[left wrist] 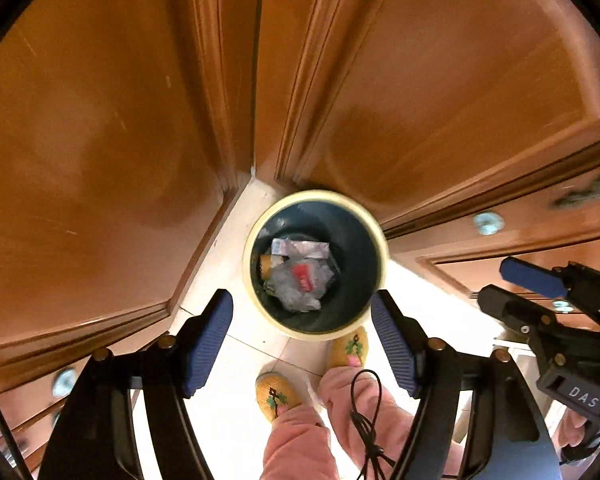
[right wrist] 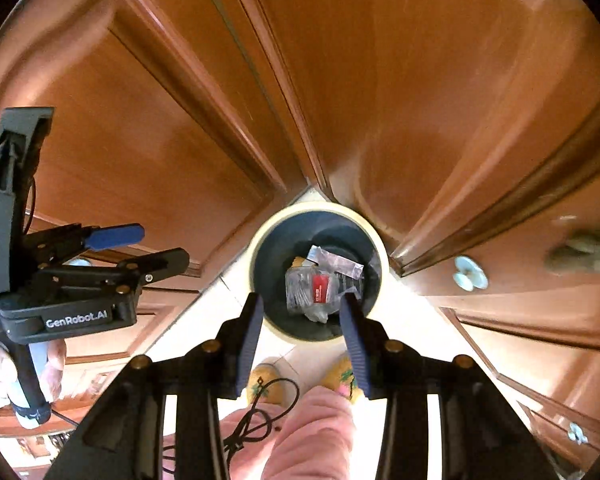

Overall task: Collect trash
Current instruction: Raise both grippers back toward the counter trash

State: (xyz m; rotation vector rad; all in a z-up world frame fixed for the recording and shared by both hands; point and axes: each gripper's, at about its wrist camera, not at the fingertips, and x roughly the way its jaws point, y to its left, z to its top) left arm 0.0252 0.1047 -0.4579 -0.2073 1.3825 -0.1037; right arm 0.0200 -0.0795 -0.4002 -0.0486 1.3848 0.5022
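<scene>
A: From your left wrist view, what do you have below you?

B: Your left gripper hangs over the trash bin with its jaws wide apart and nothing between them; the bin stands on the pale tiled floor in the corner where the wooden cabinet doors meet; inside it lie crumpled clear plastic wrappers, one with a red label; your yellow slippers sit just beside the bin's near rim; your right gripper shows at the right edge, jaws parted and empty.

A: And from the right wrist?

B: Your right gripper points down at the same bin, jaws apart, holding nothing; the wrappers rest at the bottom of the dark interior; your left gripper is off to the left, well apart from the bin, its jaws open too; a black cable dangles over your pink trouser leg; round pale knobs dot the drawers at right.
</scene>
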